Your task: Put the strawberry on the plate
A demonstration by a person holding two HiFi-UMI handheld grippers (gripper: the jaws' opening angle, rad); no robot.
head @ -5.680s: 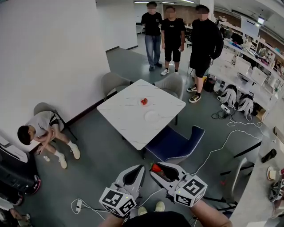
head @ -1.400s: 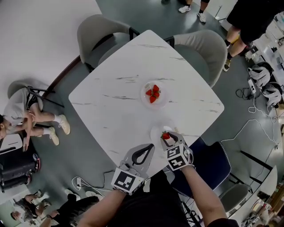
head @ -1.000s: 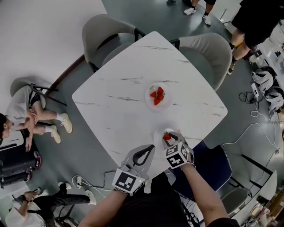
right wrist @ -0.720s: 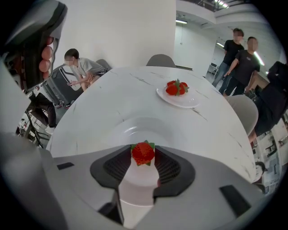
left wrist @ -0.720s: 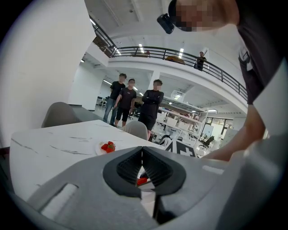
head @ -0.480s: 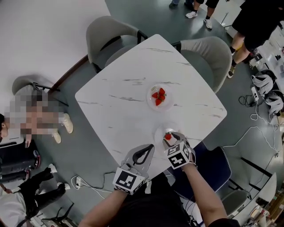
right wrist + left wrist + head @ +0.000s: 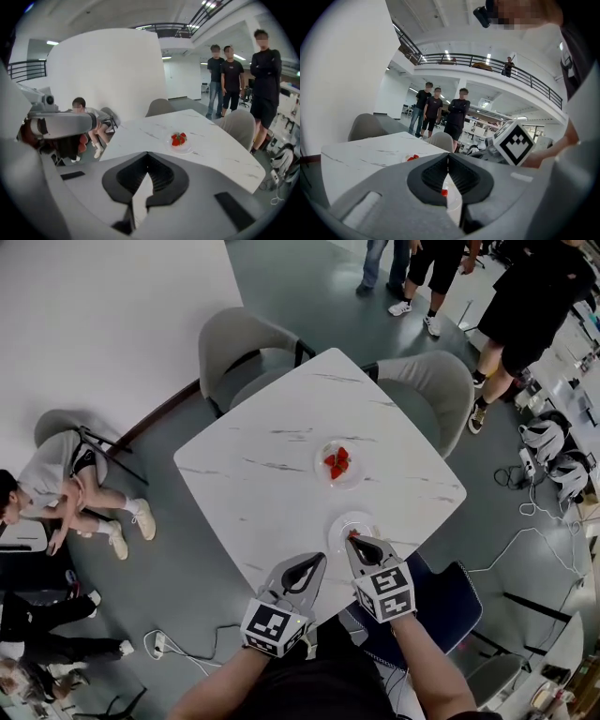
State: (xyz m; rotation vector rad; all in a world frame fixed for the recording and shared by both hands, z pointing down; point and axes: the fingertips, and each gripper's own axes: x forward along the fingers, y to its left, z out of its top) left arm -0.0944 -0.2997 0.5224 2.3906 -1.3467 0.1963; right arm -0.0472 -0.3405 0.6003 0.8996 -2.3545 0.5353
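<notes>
A single strawberry lies on the near edge of a small white plate on the white marble table. My right gripper is shut and empty, its tip just behind that strawberry; in the right gripper view the right gripper holds nothing. My left gripper hovers shut over the table's near edge. Through the left gripper gap I see the strawberry. Farther out sits a glass dish of strawberries.
Two grey chairs stand at the far sides of the table, and a blue chair is by my right arm. A person sits at the left wall. Others stand beyond the table. Cables lie on the floor.
The right gripper released the strawberry onto the plate, drew back a little and closed. The head view has pulled back from the table. The left gripper has stayed shut.
</notes>
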